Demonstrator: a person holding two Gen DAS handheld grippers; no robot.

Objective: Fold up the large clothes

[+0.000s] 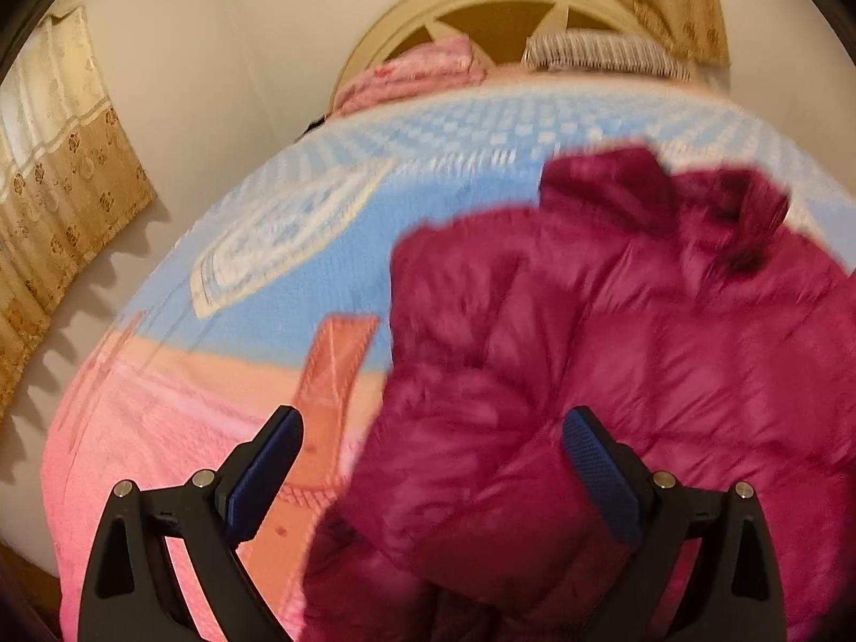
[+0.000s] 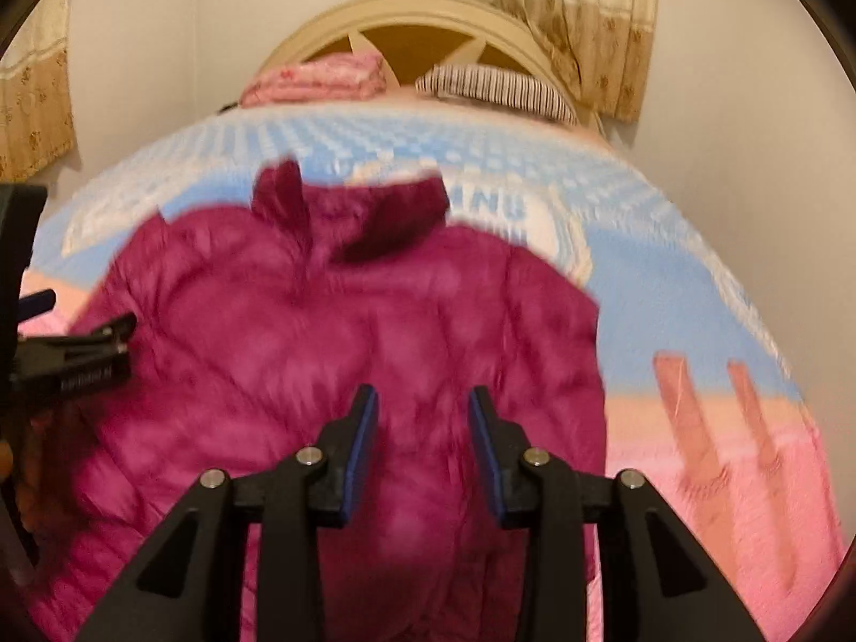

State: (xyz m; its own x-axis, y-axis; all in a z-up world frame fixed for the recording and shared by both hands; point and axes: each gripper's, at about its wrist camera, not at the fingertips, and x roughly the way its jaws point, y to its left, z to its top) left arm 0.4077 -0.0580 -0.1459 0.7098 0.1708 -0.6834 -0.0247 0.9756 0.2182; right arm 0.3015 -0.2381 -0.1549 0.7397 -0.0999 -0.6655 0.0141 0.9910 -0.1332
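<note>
Two tools hovering over a magenta quilted puffer jacket (image 2: 331,353) on a bed.

The jacket is lying spread, collar toward the cream wooden headboard (image 2: 417,16), on the blue-and-pink patterned bedspread (image 1: 299,278). The left tool (image 1: 433,444) is standing wide apart above the jacket's edge, gripping nothing. The right tool (image 2: 422,428) is standing partly apart over the jacket's middle, nothing between its blue pads (image 2: 364,428).

Magenta puffer jacket (image 2: 331,342) — flat, collar away
</note>
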